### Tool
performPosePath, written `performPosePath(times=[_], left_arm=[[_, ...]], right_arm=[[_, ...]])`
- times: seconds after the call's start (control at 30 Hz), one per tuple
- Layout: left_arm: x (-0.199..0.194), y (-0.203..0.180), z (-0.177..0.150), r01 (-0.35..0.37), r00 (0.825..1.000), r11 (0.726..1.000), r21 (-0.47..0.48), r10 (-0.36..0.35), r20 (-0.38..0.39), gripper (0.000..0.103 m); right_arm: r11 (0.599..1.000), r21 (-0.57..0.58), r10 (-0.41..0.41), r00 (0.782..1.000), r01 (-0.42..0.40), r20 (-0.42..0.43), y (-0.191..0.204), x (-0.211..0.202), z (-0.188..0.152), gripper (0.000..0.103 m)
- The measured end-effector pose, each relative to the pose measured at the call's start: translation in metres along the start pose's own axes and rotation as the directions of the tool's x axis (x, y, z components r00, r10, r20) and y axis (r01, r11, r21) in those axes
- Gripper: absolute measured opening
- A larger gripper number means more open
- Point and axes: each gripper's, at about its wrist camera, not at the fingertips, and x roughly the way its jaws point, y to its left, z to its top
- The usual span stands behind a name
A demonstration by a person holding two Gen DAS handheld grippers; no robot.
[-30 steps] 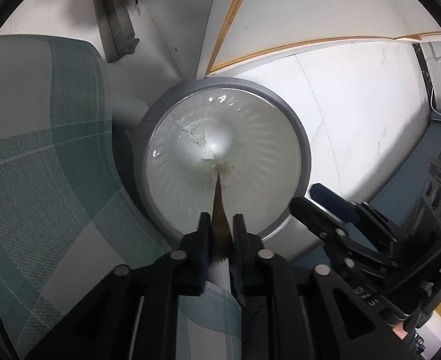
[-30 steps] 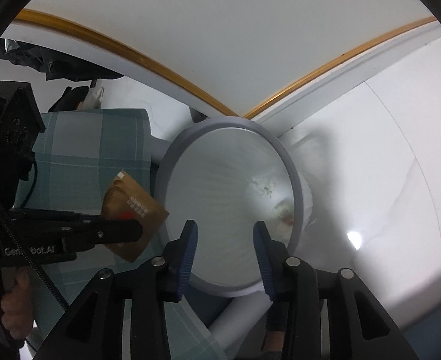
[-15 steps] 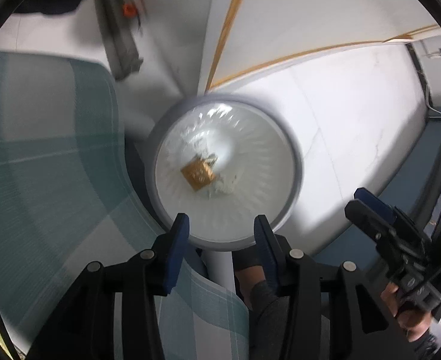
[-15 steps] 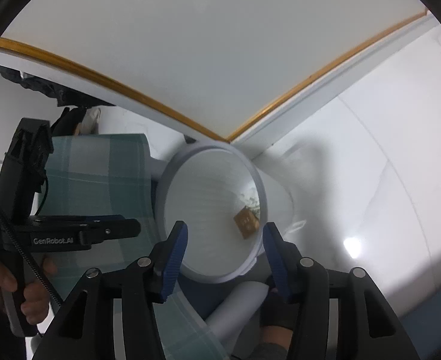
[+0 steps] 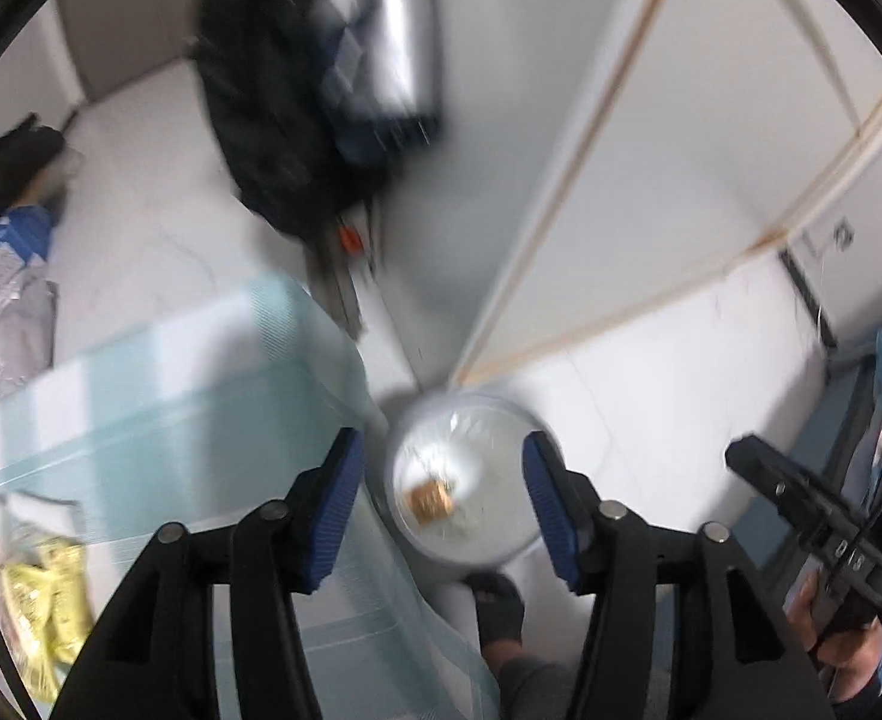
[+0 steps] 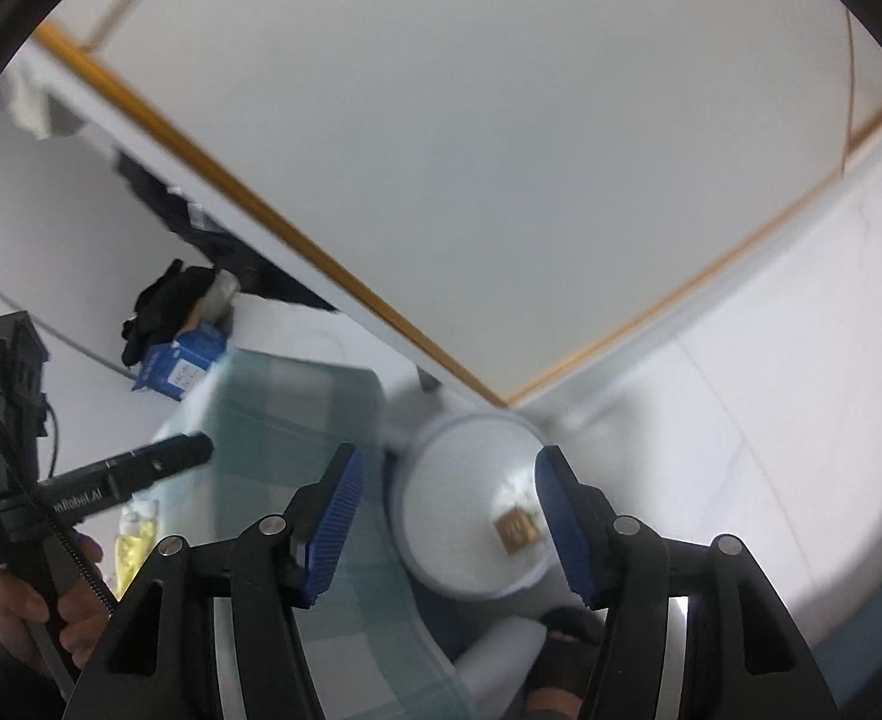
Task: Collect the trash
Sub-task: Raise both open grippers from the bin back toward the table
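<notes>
**Both grippers empty over the bin**

Two open grippers on my feeds. My left gripper [image 5: 441, 501] has its jaws spread wide with nothing between them, and it sits above the round white trash bin [image 5: 504, 549]. A small brown wrapper [image 5: 432, 499] lies on the bin's bottom next to some pale scraps. My right gripper [image 6: 444, 516] is spread just as wide and also holds nothing; from its side I see the same brown wrapper [image 6: 516, 531] in the bin [image 6: 441, 480]. The bin stands on the white floor [image 6: 741, 420], just beside a table with a green checked tablecloth [image 5: 159, 414]. A yellow packet [image 5: 51, 594] lies on that cloth. The left view is pretty blurry.
</notes>
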Motion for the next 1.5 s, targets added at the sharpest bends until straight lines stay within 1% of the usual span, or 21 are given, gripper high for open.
performPosePath(times=[0.07,0.13,0.2,0.27,0.33,0.37,0.47,0.5,0.6,0.7,0.73,0.83,0.9,1.0,1.1,1.2,1.23,1.33,1.37,1.43,1.5], left_arm=[[-0.026,0.009,-0.001,-0.004,0.997,0.999,-0.038,0.007,0.071,0.064],[-0.054,0.020,-0.006,-0.012,0.990,0.998,-0.064,0.021,0.141,0.066],[-0.074,0.029,-0.009,-0.023,0.982,0.997,-0.080,0.038,0.186,0.066],[-0.096,0.042,-0.017,-0.030,0.971,0.994,-0.103,0.053,0.235,0.069],[-0.114,0.054,-0.026,-0.035,0.959,0.991,-0.127,0.069,0.276,0.077],[-0.124,0.061,-0.030,-0.044,0.950,0.989,-0.144,0.086,0.301,0.078],[-0.146,0.082,-0.040,-0.054,0.932,0.983,-0.177,0.114,0.345,0.079],[-0.148,0.086,-0.043,-0.062,0.928,0.980,-0.188,0.125,0.350,0.079],[-0.167,0.109,-0.061,-0.081,0.906,0.969,-0.233,0.169,0.388,0.079],[-0.180,0.130,-0.076,-0.099,0.886,0.958,-0.268,0.208,0.415,0.079],[-0.185,0.139,-0.083,-0.103,0.877,0.952,-0.287,0.224,0.426,0.079],[-0.189,0.156,-0.095,-0.105,0.862,0.938,-0.331,0.252,0.441,0.079],[-0.187,0.167,-0.101,-0.108,0.851,0.927,-0.359,0.273,0.449,0.079],[-0.190,0.184,-0.111,-0.118,0.842,0.911,-0.395,0.303,0.447,0.079],[-0.192,0.201,-0.122,-0.134,0.828,0.897,-0.421,0.335,0.449,0.080],[-0.194,0.216,-0.134,-0.143,0.812,0.882,-0.450,0.364,0.456,0.087],[-0.194,0.221,-0.138,-0.150,0.803,0.874,-0.463,0.381,0.458,0.088],[-0.195,0.239,-0.150,-0.150,0.785,0.859,-0.490,0.405,0.468,0.089],[-0.194,0.245,-0.152,-0.151,0.780,0.851,-0.503,0.415,0.468,0.089],[-0.191,0.257,-0.157,-0.147,0.778,0.841,-0.521,0.423,0.464,0.091],[-0.186,0.268,-0.163,-0.138,0.782,0.834,-0.535,0.423,0.458,0.091]], right_arm=[[0.999,-0.041,0.008,1.000,-0.006,0.029,0.022,-0.018,0.003,0.064],[0.997,-0.076,0.024,0.998,-0.020,0.055,0.042,-0.033,0.004,0.064],[0.989,-0.145,0.039,0.994,-0.024,0.098,0.072,-0.053,0.003,0.065],[0.979,-0.205,0.048,0.990,-0.020,0.132,0.097,-0.069,0.000,0.065],[0.967,-0.253,0.076,0.983,-0.032,0.166,0.124,-0.084,-0.003,0.066],[0.962,-0.268,0.089,0.980,-0.039,0.176,0.135,-0.090,-0.004,0.066],[0.948,-0.312,0.124,0.971,-0.055,0.205,0.166,-0.103,-0.009,0.067],[0.942,-0.330,0.136,0.967,-0.059,0.214,0.179,-0.107,-0.013,0.069],[0.924,-0.376,0.169,0.959,-0.073,0.227,0.203,-0.117,-0.024,0.075],[0.882,-0.466,0.202,0.949,-0.068,0.244,0.240,-0.123,-0.042,0.078],[0.870,-0.489,0.209,0.946,-0.065,0.247,0.250,-0.123,-0.048,0.079],[0.842,-0.535,0.233,0.944,-0.076,0.232,0.274,-0.119,-0.062,0.080],[0.821,-0.565,0.238,0.947,-0.079,0.214,0.297,-0.111,-0.073,0.080],[0.798,-0.600,0.216,0.957,-0.059,0.194,0.322,-0.098,-0.089,0.080],[0.784,-0.613,0.233,0.960,-0.092,0.154,0.341,-0.090,-0.102,0.080],[0.774,-0.624,0.237,0.963,-0.108,0.128,0.356,-0.073,-0.115,0.080],[0.769,-0.629,0.238,0.964,-0.112,0.119,0.360,-0.066,-0.119,0.081],[0.755,-0.649,0.221,0.969,-0.097,0.111,0.373,-0.053,-0.133,0.084],[0.741,-0.665,0.214,0.971,-0.090,0.107,0.379,-0.046,-0.140,0.084],[0.726,-0.683,0.204,0.974,-0.081,0.101,0.384,-0.039,-0.148,0.085],[0.707,-0.702,0.193,0.977,-0.078,0.086,0.390,-0.027,-0.159,0.086]])
